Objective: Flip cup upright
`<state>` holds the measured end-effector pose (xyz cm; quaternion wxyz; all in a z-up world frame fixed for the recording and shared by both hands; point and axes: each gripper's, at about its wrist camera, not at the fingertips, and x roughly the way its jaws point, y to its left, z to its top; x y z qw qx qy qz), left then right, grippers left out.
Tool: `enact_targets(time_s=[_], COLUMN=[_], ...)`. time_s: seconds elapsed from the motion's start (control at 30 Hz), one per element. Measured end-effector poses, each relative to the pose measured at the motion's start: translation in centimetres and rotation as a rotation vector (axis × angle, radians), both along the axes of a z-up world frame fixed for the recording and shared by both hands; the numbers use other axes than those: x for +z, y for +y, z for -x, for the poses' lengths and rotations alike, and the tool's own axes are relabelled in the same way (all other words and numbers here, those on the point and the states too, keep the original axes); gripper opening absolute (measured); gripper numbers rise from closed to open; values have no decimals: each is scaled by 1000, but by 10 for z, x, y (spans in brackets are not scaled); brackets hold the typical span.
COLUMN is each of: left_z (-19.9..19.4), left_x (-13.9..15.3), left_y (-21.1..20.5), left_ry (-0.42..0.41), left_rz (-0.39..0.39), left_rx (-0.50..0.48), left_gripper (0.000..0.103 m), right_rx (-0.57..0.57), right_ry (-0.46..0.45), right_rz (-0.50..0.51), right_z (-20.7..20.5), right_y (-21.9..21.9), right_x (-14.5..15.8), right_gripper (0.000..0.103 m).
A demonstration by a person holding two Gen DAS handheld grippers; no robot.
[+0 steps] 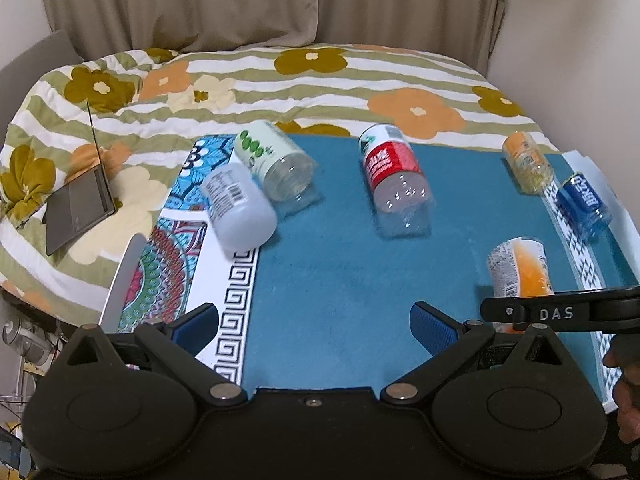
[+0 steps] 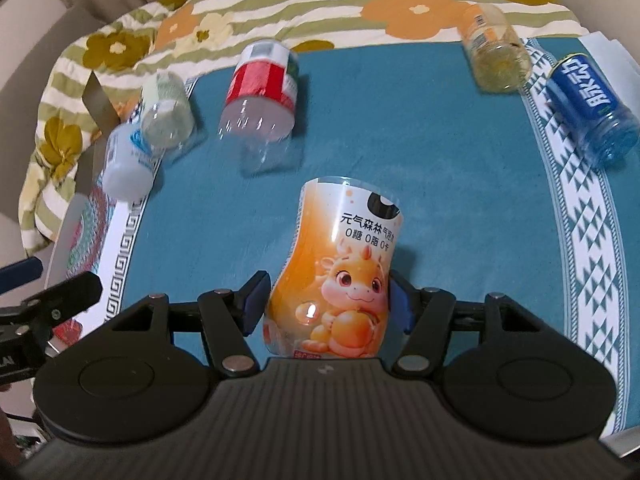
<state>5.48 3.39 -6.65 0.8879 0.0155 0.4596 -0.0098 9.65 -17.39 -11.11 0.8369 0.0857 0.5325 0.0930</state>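
Observation:
An orange cup with a cartoon dragon label [image 2: 340, 264] sits between the blue pads of my right gripper [image 2: 326, 302], which is shut on its lower body. In the left wrist view the same orange cup [image 1: 520, 268] stands close to upright on the teal mat [image 1: 340, 260], behind the right gripper's black body. My left gripper [image 1: 314, 320] hovers open over the mat, holding nothing. Several other cups lie on their sides: white [image 1: 240, 208], green-dotted [image 1: 276, 164], red-labelled [image 1: 394, 176], yellow [image 1: 528, 164] and blue [image 1: 584, 204].
The mat lies on a bed with a flowered striped quilt [image 1: 320, 80]. An open laptop [image 1: 80, 204] rests on the quilt at the left. Curtains and a wall close off the back and right. A hand [image 1: 626, 368] shows at the right edge.

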Motion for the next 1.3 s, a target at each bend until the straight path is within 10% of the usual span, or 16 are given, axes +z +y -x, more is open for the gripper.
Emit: enact_targets(time_s=[0.8,1.3], left_z=[6,-4], left_x=[-8,35], left_y=[13,-30], left_ry=[25,-7], left_rz=[16,12], left_rx=[-29,-84], left_gripper=[103,103], right_rx=[-24,16], right_ry=[40,-81], right_rz=[57,40], right_z=[2,39], right_y=[12,-41], right_x=[-22,46], right_gripper=[103,103])
